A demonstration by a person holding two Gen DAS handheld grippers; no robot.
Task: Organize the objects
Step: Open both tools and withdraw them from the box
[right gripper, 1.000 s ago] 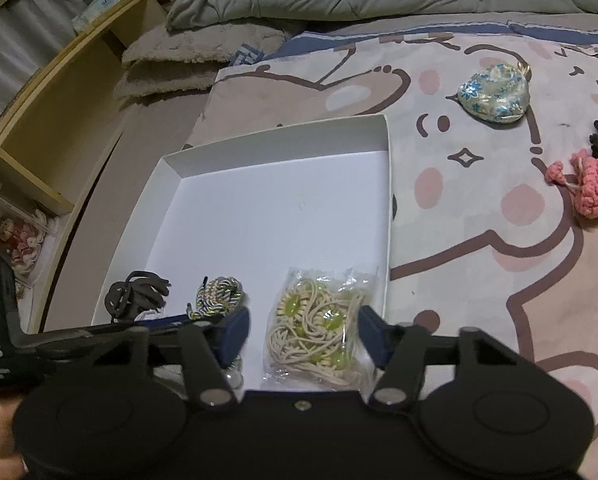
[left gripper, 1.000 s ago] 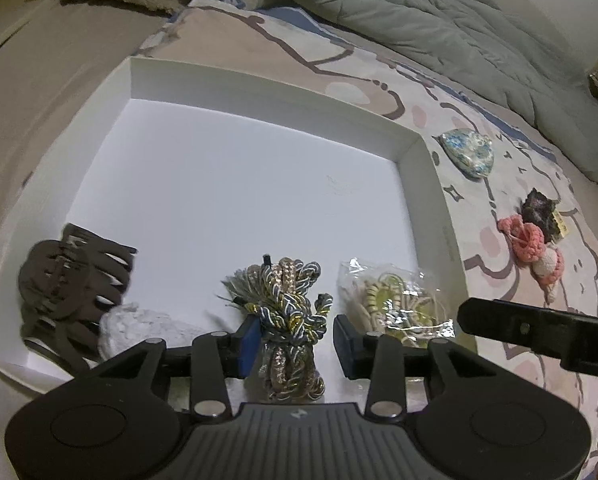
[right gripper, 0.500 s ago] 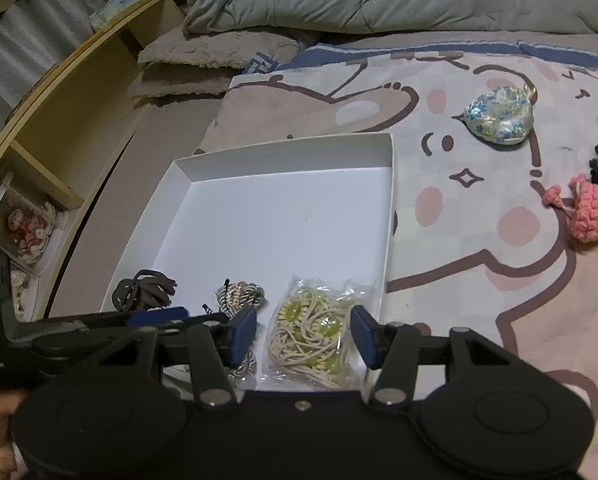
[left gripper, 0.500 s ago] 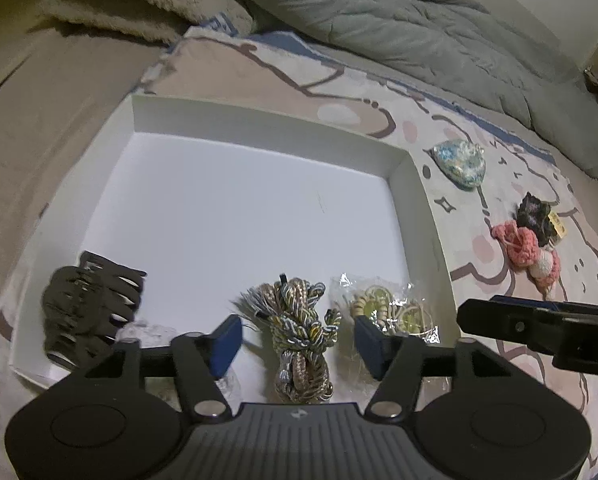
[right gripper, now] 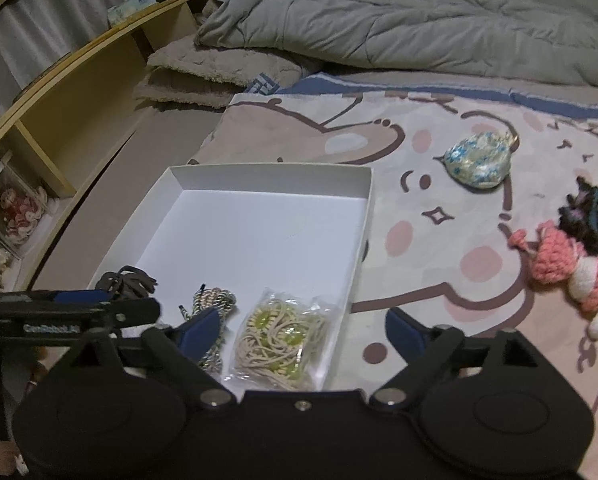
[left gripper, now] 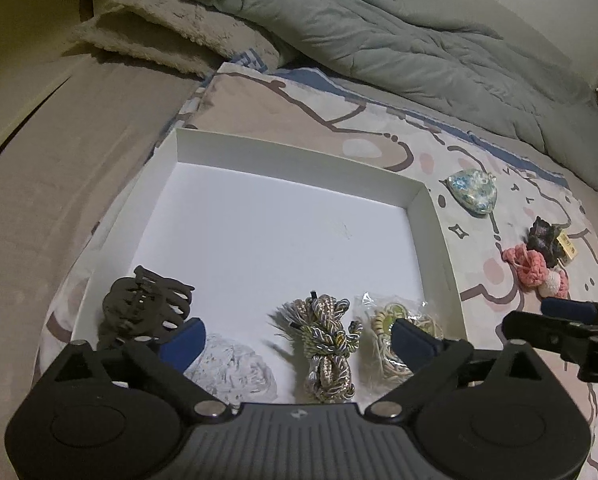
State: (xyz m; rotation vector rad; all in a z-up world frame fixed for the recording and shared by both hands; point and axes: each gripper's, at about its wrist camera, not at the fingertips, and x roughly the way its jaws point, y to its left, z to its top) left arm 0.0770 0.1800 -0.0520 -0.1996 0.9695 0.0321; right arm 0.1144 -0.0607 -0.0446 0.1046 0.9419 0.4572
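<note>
Along the white box's (left gripper: 435,216) six o'clock wall: hair claw (left gripper: 143,312), cord bundle (left gripper: 327,344), bagged cords (right gripper: 283,340). Left tongs (left gripper: 299,340) and right tongs (right gripper: 299,332) opening, empty. Risk: snagging cords on withdrawal. Pouch (right gripper: 479,160), crochet pieces (right gripper: 571,268) at two o'clock on bed.

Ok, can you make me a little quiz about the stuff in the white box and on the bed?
1. True or false: the twisted cord bundle lies inside the white box.
2. Which thing is outside the box, on the bedspread? A) the dark hair claw B) the pink crochet piece C) the bag of beige cords
3. Fill in: the left gripper and the right gripper are each holding ______.

Key: 1 true. 2 B. 3 nothing; both sets of jaws are opening, with no thing pressed between the pads.
</note>
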